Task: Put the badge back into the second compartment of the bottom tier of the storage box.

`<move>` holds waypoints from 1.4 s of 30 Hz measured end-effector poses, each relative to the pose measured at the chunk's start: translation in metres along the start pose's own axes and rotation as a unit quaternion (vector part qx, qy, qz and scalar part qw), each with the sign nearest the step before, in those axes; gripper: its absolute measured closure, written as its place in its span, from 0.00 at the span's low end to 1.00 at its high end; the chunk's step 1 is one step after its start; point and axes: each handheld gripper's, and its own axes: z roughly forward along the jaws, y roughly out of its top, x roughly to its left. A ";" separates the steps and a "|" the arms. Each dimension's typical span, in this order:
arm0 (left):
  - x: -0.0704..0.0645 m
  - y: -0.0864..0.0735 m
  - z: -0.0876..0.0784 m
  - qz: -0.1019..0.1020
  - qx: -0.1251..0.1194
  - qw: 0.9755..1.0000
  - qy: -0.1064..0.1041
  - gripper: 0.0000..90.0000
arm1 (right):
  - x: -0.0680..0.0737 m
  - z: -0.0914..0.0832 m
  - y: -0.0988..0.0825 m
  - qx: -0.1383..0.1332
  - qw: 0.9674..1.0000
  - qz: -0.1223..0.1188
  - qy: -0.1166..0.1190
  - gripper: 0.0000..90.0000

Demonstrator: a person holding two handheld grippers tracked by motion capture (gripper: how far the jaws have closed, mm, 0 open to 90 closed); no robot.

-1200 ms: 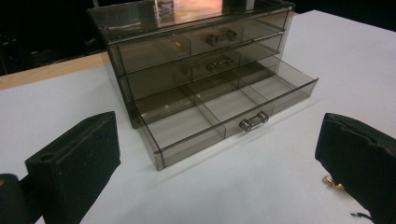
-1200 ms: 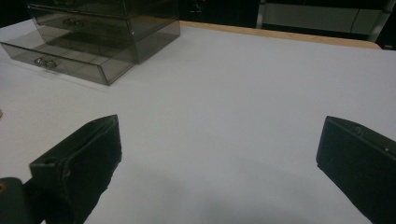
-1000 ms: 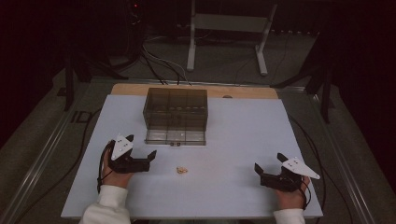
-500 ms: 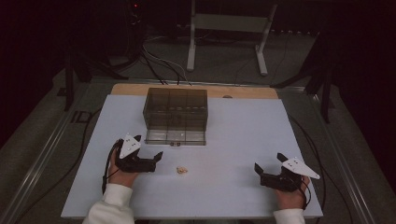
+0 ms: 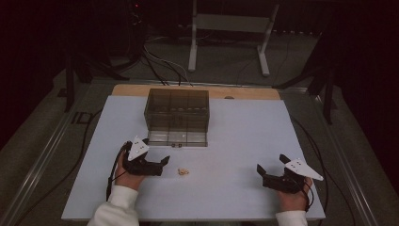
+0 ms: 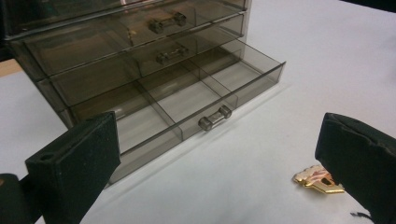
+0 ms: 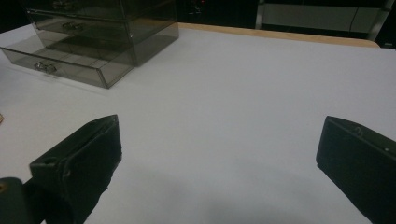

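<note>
High view: the left gripper (image 5: 162, 162) is held wide open and empty just beside the small gold clip (image 5: 182, 172), near the smoky drawer box (image 5: 178, 116) with its bottom drawer (image 6: 196, 100) pulled out.

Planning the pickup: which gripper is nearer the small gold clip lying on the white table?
Left. The left gripper sits just left of the small gold clip, jaws open toward it. The right gripper rests far off to the clip's right, near the white table edge.

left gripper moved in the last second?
Yes. In the high view the left gripper has shifted right across the table, toward the small gold clip, which lies where it did in front of the drawer organizer.
</note>
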 end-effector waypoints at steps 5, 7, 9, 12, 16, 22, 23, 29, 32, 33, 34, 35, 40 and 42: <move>-0.002 0.000 0.002 0.001 0.001 1.000 -0.003 0.01 | 0.000 0.000 0.000 0.000 1.000 0.000 0.001 0.00; -0.004 -0.002 0.005 0.001 0.004 1.000 -0.010 0.01 | 0.000 0.000 0.000 -0.001 1.000 0.000 0.000 0.00; -0.005 -0.003 0.006 0.002 0.005 1.000 -0.012 0.01 | 0.000 0.000 0.000 -0.001 1.000 0.000 0.000 0.00; -0.007 -0.004 0.008 0.003 0.008 1.000 -0.014 0.01 | 0.000 0.000 0.000 -0.001 1.000 0.001 0.001 0.00; -0.008 -0.005 0.010 0.006 0.011 1.000 -0.018 0.01 | 0.000 0.000 0.000 -0.001 1.000 0.001 0.001 0.00; -0.013 -0.006 0.013 0.008 0.016 1.000 -0.024 0.01 | 0.000 0.000 0.000 -0.001 1.000 0.002 0.002 0.00; -0.013 -0.006 0.014 0.008 0.017 1.000 -0.025 0.01 | 0.000 0.000 0.000 -0.002 1.000 0.001 0.002 0.00; -0.017 -0.008 0.018 0.010 0.025 0.999 -0.032 0.01 | 0.000 0.000 0.000 -0.002 1.000 0.002 0.002 0.00; -0.019 -0.008 0.021 0.011 0.027 0.999 -0.037 0.01 | 0.000 0.000 0.000 -0.002 1.000 0.002 0.002 0.00; -0.020 -0.009 0.021 0.013 0.028 0.999 -0.038 0.01 | 0.000 0.000 0.000 -0.002 1.000 0.001 0.002 0.00; -0.020 -0.009 0.022 0.014 0.030 0.999 -0.040 0.01 | 0.000 0.000 0.000 -0.002 1.000 0.002 0.002 0.00; -0.021 -0.009 0.022 0.016 0.030 0.999 -0.042 0.01 | 0.000 0.000 0.000 -0.002 1.000 0.002 0.002 0.00; -0.025 -0.009 0.024 0.018 0.035 0.998 -0.052 0.01 | 0.000 0.000 0.000 -0.002 1.000 0.002 0.002 0.00; -0.026 -0.009 0.025 0.018 0.039 0.998 -0.053 0.02 | 0.000 0.000 0.000 -0.002 1.000 0.001 0.002 0.00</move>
